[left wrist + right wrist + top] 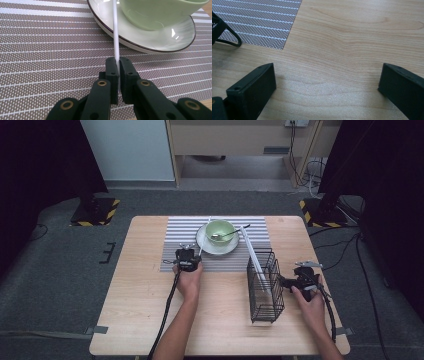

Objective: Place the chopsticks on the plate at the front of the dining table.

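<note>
- Wood makes up the table (150, 320), and a grey striped mat (175, 237) is laid on its far half.
- Dark floor is seen all around the table.
- The left gripper (118, 65) is squeezed tight on a thin white stick (116, 32).
- The stick is pinched between the two black pads, with almost no gap left.
- The stick is long, straight and plain white, like a chopstick.
- From the pads it is pointed away, over the edge of a white plate (140, 42) with a dark rim.
- Its far end is cut off at the top of the left gripper view.
- In the high view, the left gripper (188, 256) is seen on the mat, just beside the plate (205, 245).
- A pale green bowl (220, 231) is set on the plate, and a spoon (227, 235) is resting in it.
- The right gripper (327, 82) is spread wide, and nothing is held in it.
- Bare wood is seen between its two pads.
- In the high view it (292, 282) is held next to a black wire basket (265, 285).
- Another white stick (252, 252) is leaning in that basket.
</note>
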Available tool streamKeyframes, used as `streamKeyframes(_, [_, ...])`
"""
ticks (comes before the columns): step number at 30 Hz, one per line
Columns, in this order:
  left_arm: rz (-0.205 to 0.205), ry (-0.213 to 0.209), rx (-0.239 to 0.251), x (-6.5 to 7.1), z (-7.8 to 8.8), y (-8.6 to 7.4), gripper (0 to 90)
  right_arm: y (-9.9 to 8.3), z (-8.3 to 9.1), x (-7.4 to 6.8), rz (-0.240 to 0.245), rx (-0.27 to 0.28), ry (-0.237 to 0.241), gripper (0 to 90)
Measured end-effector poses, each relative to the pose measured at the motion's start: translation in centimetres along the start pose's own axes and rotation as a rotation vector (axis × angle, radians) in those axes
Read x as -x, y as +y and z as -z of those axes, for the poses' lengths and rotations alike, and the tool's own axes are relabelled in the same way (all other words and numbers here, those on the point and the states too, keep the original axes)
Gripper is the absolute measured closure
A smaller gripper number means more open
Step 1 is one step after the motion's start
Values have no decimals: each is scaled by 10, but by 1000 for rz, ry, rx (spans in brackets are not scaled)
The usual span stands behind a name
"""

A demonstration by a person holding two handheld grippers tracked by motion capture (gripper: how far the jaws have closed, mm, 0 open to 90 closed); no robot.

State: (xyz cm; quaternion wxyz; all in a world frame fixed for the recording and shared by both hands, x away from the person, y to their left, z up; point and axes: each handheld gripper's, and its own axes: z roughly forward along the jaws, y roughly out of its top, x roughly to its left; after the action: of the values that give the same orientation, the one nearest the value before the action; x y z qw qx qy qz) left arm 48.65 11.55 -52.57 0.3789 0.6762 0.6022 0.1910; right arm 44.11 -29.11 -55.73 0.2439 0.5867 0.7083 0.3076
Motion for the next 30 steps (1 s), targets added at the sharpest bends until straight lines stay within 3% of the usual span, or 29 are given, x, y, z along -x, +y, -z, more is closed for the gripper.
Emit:
streamKeyframes(10, [12,-11,8,4,0,0,855,0,0,0,0,0,0,12])
streamKeyframes(30, [-3,-37,8,19,-4,-4,789,0,0,0,-1,0,0,12])
